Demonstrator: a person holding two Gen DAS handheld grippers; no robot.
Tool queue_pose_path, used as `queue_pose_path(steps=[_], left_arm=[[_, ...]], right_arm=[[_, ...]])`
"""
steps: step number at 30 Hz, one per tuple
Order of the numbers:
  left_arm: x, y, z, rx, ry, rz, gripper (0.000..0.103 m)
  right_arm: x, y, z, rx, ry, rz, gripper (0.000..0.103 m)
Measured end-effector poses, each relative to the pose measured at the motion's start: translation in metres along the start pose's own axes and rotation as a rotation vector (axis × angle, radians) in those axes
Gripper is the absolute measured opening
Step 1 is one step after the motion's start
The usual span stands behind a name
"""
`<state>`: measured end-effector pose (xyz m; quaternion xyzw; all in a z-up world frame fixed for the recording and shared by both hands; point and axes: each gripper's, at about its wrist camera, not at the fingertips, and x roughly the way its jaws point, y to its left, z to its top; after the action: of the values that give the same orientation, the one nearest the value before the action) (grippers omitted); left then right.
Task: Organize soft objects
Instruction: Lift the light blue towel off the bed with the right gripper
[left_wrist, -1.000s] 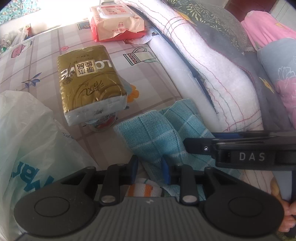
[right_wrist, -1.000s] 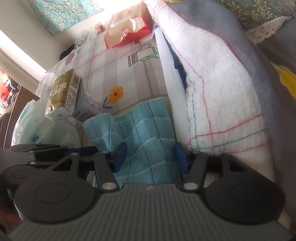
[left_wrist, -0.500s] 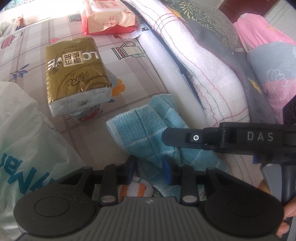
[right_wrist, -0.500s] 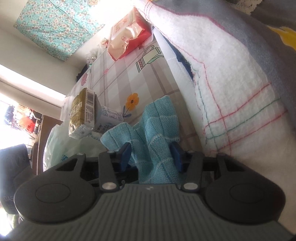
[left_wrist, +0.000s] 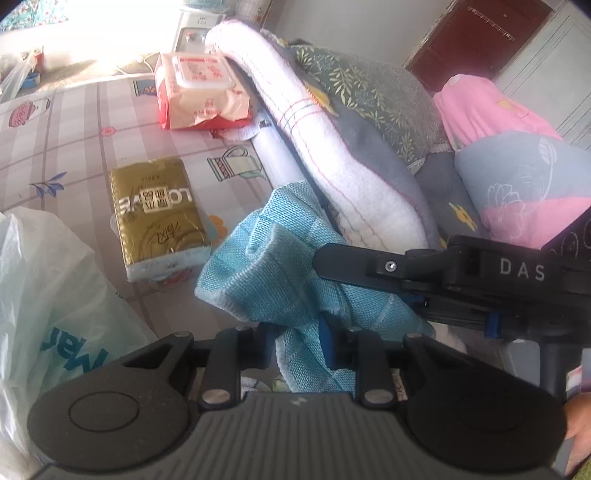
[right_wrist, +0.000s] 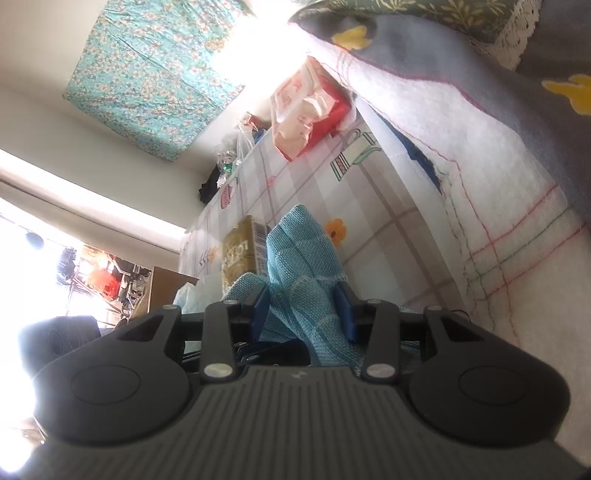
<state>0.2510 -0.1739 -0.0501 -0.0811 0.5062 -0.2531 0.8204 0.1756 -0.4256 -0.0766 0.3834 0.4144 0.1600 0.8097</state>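
A light blue checked cloth (left_wrist: 266, 273) is bunched up and lifted off the patterned tablecloth (left_wrist: 74, 147). My left gripper (left_wrist: 295, 343) is shut on its lower edge. My right gripper (right_wrist: 303, 306) is shut on the same blue cloth (right_wrist: 306, 266); its black body with "DAS" lettering (left_wrist: 461, 273) reaches in from the right in the left wrist view. A gold tissue pack (left_wrist: 159, 210) lies on the table left of the cloth and also shows in the right wrist view (right_wrist: 240, 251).
A red and white wet wipe pack (left_wrist: 199, 92) lies at the far end of the table. A white towel over a grey blanket (left_wrist: 332, 155) runs along the right side. A white plastic bag (left_wrist: 44, 295) sits at the left. Pink and grey bedding (left_wrist: 498, 155) lies further right.
Both grippers have risen with the blue cloth, lifting it off the table and bunching it. The right gripper has closed tighter on the cloth and tilted upward toward the wall.
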Motion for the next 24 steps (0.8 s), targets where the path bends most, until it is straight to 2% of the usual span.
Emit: queue_pose_path(steps=[7, 13, 19, 24], left_arm=[[-0.064, -0.007, 0.0, 0.021, -0.133, -0.021, 0.023], [-0.129, 0.01, -0.013, -0.006, -0.229, 0.004, 0.023], [-0.201, 0.062, -0.045, -0.107, -0.309, 0.079, 0.023], [-0.254, 0.126, -0.078, -0.24, -0.365, 0.156, 0.023]], right_arm=[[-0.036, 0.055, -0.001, -0.096, -0.084, 0.057, 0.039], [-0.05, 0.113, -0.019, -0.176, -0.098, 0.137, 0.039], [-0.025, 0.196, -0.056, -0.282, -0.022, 0.276, 0.039], [0.028, 0.28, -0.1, -0.388, 0.116, 0.362, 0.039]])
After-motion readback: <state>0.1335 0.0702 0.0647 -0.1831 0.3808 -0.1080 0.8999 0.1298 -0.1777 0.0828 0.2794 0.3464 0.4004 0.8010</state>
